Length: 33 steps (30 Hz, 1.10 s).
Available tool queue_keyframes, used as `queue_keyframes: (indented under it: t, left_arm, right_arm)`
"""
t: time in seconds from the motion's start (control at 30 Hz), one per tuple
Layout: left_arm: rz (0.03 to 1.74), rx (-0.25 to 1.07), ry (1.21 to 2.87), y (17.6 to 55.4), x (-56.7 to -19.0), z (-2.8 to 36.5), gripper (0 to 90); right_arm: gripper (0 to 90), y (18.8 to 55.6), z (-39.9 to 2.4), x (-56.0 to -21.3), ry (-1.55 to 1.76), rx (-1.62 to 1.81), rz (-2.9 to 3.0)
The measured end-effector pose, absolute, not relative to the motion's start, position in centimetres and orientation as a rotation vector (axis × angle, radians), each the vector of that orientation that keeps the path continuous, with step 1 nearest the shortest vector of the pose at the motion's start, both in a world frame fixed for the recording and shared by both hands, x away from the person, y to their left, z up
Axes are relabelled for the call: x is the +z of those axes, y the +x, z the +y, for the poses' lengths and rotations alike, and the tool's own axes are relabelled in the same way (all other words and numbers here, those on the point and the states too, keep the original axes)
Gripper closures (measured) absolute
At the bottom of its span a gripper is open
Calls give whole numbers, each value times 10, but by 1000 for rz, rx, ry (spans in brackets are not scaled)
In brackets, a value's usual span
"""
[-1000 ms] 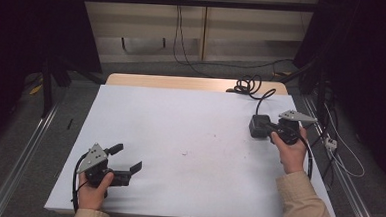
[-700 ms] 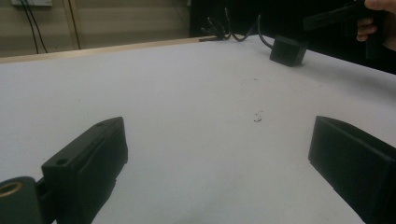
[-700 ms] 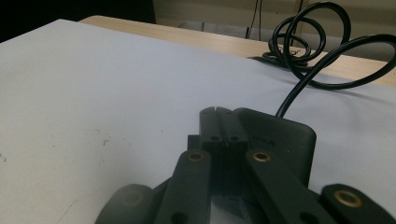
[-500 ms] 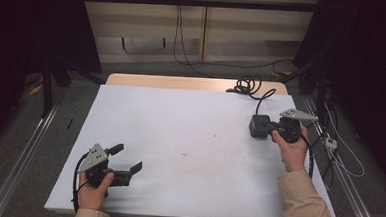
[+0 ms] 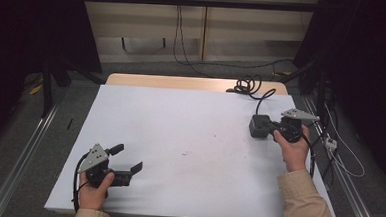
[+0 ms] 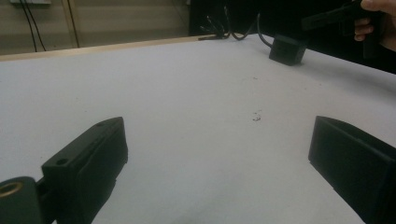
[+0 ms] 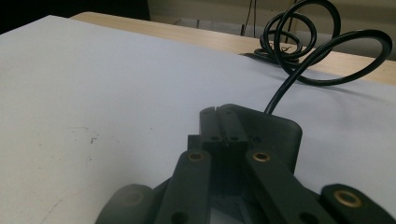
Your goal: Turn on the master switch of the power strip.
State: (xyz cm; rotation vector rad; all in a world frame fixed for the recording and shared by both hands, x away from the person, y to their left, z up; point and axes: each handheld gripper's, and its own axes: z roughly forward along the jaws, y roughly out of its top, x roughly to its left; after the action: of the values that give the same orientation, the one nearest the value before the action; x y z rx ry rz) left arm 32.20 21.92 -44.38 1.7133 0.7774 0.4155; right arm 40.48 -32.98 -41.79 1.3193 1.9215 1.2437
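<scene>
My left gripper lies near the front left corner of the white table, held by a hand. Its jaws stand wide open over bare tabletop, with nothing between them. My right gripper is at the right side of the table, also held by a hand. Its two jaws are pressed together with nothing between them. Their tips sit right at a black box with rounded corners, and I cannot tell whether they touch it. A black cable leaves the box and coils toward the far edge.
The black box and its coiled cable take up the far right of the table. A strip of bare wood runs along the far edge. Metal rails flank the table. Small dark specks mark the middle.
</scene>
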Motion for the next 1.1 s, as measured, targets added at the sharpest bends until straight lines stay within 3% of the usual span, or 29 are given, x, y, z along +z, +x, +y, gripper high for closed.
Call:
queue_keyframes:
  t: [1.1]
  left_arm:
    - [782, 416, 1712, 322, -445, 219, 41]
  right_arm:
    - [900, 410, -336, -423, 1321, 1194, 1905]
